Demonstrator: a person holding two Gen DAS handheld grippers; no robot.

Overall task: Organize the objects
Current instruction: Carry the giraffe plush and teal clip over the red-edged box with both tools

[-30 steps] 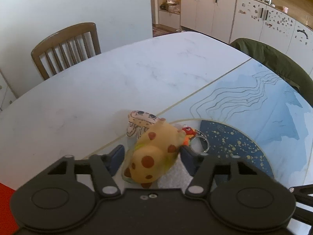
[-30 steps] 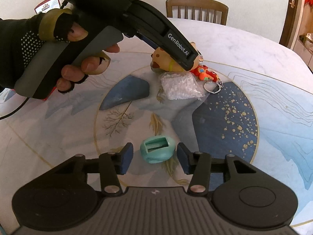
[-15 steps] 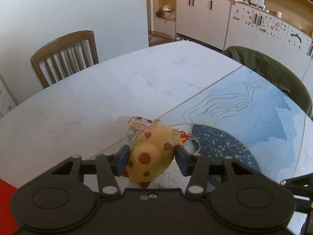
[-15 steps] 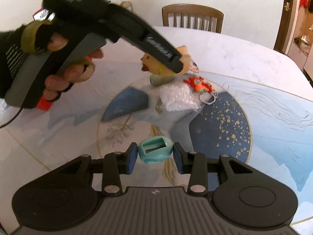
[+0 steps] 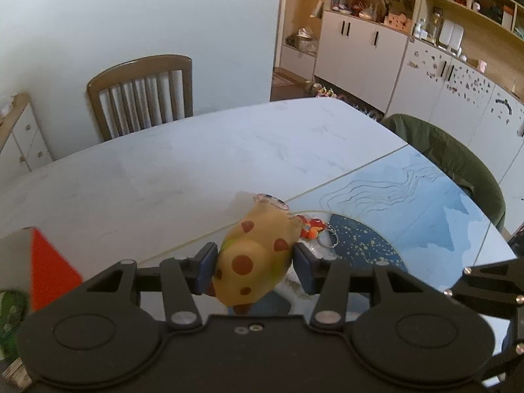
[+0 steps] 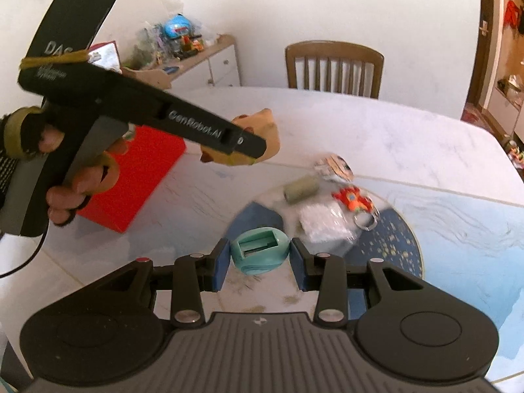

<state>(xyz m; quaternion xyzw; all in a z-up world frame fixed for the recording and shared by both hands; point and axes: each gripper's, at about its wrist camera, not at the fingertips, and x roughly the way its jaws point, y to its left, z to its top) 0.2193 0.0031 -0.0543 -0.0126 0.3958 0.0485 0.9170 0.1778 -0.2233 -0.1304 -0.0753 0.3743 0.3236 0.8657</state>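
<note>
My left gripper (image 5: pixel 253 263) is shut on a yellow toy with brown spots (image 5: pixel 258 255) and holds it in the air above the table. From the right wrist view the same toy (image 6: pixel 262 131) shows beyond the left gripper's black body (image 6: pixel 196 124), gripped by a gloved hand (image 6: pixel 65 170). A small teal holder with a slot (image 6: pixel 260 250) sits between the blue pads of my right gripper (image 6: pixel 258 262), which is shut on it and has it raised off the table.
On the round blue mat (image 6: pixel 393 239) lie a clear bag of white beads (image 6: pixel 322 219), an orange keychain figure (image 6: pixel 353 198), a grey-green roll (image 6: pixel 299 188) and a small printed pouch (image 6: pixel 334 165). A red box (image 6: pixel 140 177) stands at the left. Wooden chair (image 6: pixel 334 68) behind the table.
Both grippers closed on their objects and lifted them off the table. The left one rose up and to the left with the spotted toy, uncovering the roll and pouch.
</note>
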